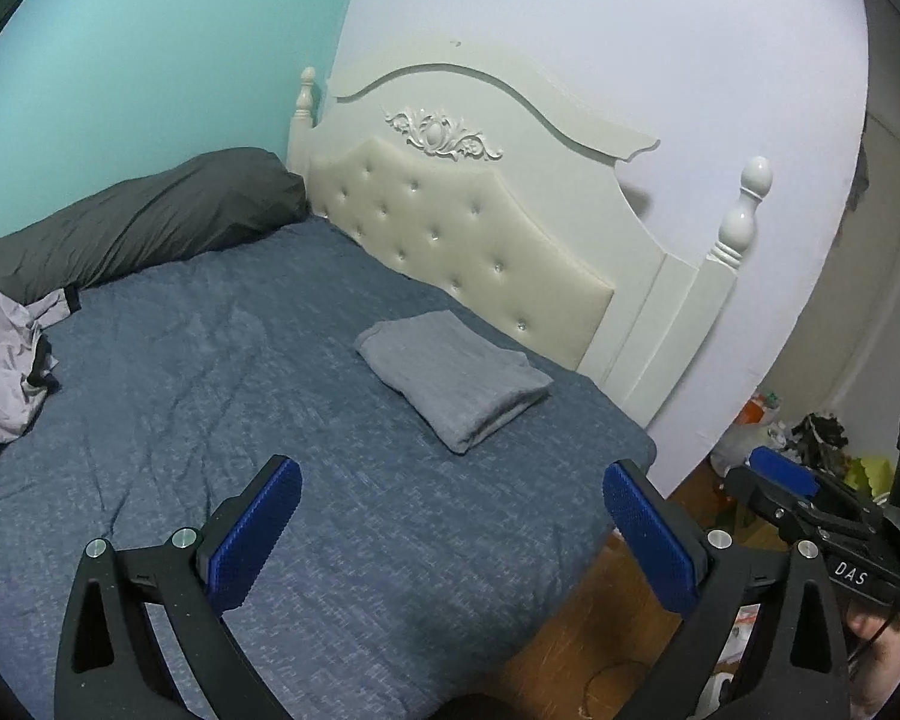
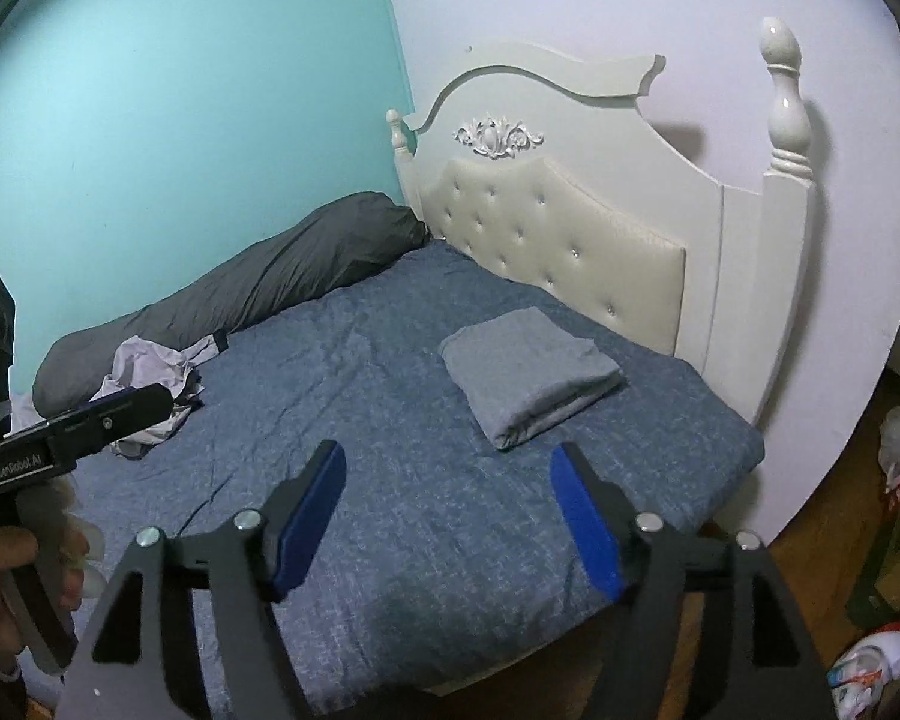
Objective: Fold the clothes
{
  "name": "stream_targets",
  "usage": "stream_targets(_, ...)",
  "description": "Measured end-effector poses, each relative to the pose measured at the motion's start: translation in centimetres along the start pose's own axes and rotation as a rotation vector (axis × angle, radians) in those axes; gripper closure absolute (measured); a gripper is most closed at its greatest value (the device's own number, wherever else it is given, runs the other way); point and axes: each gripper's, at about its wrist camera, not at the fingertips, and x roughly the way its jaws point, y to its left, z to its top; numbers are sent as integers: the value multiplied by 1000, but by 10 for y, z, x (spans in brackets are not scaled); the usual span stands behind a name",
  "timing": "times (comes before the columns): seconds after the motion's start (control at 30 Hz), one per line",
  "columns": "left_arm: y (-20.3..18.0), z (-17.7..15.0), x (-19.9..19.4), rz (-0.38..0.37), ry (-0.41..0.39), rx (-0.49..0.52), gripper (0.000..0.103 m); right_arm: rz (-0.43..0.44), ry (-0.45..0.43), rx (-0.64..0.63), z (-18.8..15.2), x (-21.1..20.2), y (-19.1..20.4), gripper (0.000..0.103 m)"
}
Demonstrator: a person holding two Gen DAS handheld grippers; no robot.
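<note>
Both grippers, left (image 1: 450, 531) and right (image 2: 447, 516), hang over the bed's (image 1: 222, 384) near edge with jaws wide apart, holding nothing. One grey garment (image 1: 453, 378) already sits folded into a neat rectangle near the headboard (image 1: 480, 228) edge. A pale crumpled garment (image 1: 3, 366) lies bunched at the far side, touching the dark pillow (image 1: 138, 216). Risk as I see it: that thin, wrinkly fabric could get pinched in several layers at once, so it'd lift as a clump. Dragging it could also rumple the bedspread or nudge the pillow.
</note>
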Motion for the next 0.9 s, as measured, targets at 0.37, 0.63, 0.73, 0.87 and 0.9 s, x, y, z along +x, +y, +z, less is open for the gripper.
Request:
stream_targets(0.37,1,-11,-11,33,-5,13,0,-38,8,-1,-18,-5,-1,18)
stream_targets(0.63,0,-16,-21,48,-12,22,0,-49,-18,3,-28,-20,2,16)
stream_targets(0.73,-2,-19,-23,52,-10,35,0,-47,-27,7,-31,-25,4,16)
stream_targets(0.87,-4,-24,-26,53,-6,38,0,-43,-38,3,-34,-33,9,16)
stream_targets(0.9,-4,-25,-26,54,-5,40,0,-43,-40,2,-34,-35,10,16)
